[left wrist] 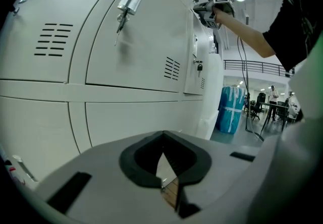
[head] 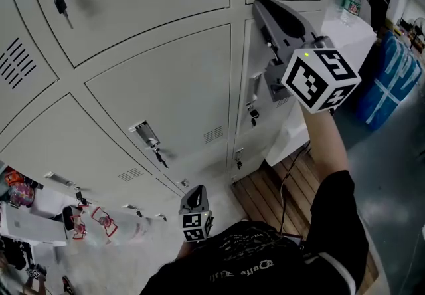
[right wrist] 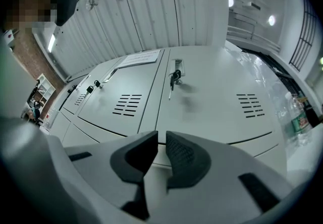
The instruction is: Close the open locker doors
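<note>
While the left gripper [left wrist: 162, 137] hangs low before the bottom row, the right gripper [right wrist: 162, 140] is raised to the lockers [head: 159, 88].
Right gripper: jaws a narrow gap apart, nothing between them, up beside the right-column door [head: 244, 58]; contact not discernible. That door carries a key [head: 253, 113] in its lock; flush or slightly ajar, cannot tell. Left gripper: jaw tips together, empty. Remaining doors in the head view lie closed.
</note>
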Available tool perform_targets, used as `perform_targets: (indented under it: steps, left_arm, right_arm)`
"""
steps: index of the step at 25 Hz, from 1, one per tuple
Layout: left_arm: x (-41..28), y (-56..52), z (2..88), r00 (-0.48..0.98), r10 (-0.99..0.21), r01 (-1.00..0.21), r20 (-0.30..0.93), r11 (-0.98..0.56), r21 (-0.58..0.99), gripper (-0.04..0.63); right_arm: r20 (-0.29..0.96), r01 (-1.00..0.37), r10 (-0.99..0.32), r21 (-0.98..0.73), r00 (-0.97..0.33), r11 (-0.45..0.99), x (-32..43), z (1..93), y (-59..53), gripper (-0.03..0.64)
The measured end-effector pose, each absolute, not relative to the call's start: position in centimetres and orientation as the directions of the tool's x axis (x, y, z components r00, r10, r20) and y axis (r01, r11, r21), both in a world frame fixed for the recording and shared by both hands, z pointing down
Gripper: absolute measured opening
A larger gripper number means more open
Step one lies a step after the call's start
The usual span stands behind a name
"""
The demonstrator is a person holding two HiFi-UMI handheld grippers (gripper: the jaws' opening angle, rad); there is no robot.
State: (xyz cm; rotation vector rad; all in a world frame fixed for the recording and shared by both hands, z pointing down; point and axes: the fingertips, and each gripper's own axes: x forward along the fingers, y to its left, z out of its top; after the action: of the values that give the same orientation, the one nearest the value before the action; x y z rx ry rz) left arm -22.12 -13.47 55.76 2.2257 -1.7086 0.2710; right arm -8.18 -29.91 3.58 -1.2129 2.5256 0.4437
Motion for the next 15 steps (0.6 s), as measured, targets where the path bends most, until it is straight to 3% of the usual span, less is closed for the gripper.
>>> perform_targets:
  steps: [9, 15]
  left_arm:
    - [-21.1, -13.8, 54.0, 0.305, -0.906, -0.950, 0.295, -0.269, 0.156, 0.008]
    - [-20.0, -14.2, 51.9, 0.347, -0.905, -0.936, 0.247, -0.319, 0.148, 0.008]
  right_arm:
    - [-0.414, -0.817, -0.720, 0.117, -0.557, 0.565, -5.4, 7.3, -28.6, 0.046]
    - [-0.359, -0.839, -0.761, 0.163, -0.540, 0.519, -4.4, 12.7, -26.6, 0.046]
